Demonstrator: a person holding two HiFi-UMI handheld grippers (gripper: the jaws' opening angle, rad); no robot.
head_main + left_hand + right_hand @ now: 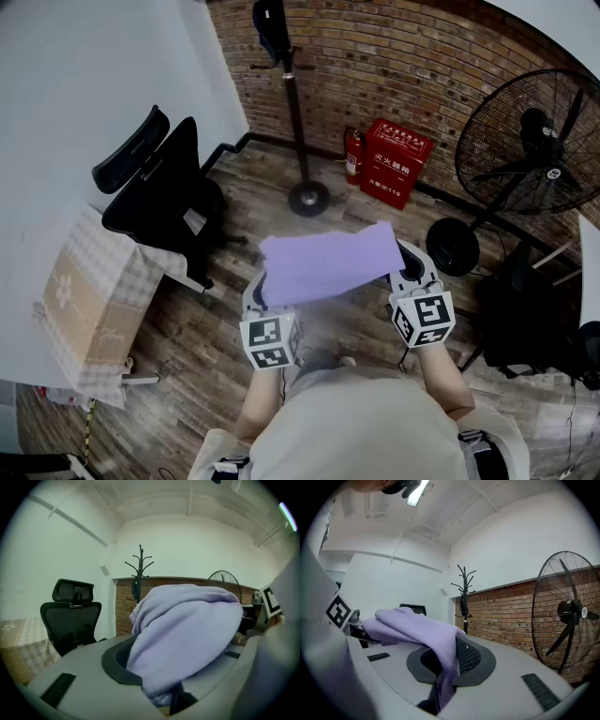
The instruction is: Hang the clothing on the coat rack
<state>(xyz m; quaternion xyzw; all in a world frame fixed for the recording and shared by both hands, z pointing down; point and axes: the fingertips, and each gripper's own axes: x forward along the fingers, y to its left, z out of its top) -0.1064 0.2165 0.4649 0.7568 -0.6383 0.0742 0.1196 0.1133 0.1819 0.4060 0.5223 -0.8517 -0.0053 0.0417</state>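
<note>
**Clothing held between both grippers, rack not yet reached**

Lavender clothing (328,262) is clamped at one edge by the left hand-held gripper (262,287) and pinched at the other by the right hand-held gripper (405,268). The coat rack (296,112) stands well ahead, so an approach and a lift to a hook are likely needed.

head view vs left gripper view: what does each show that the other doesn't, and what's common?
Only the head view: the red fire-equipment box, the fire extinguisher, the round base of the coat rack, and the person's torso.
Only the left gripper view: the ceiling, and the left gripper with its jaws closed on the purple garment.
Both: the purple garment, coat rack, black office chair and standing fan.
</note>
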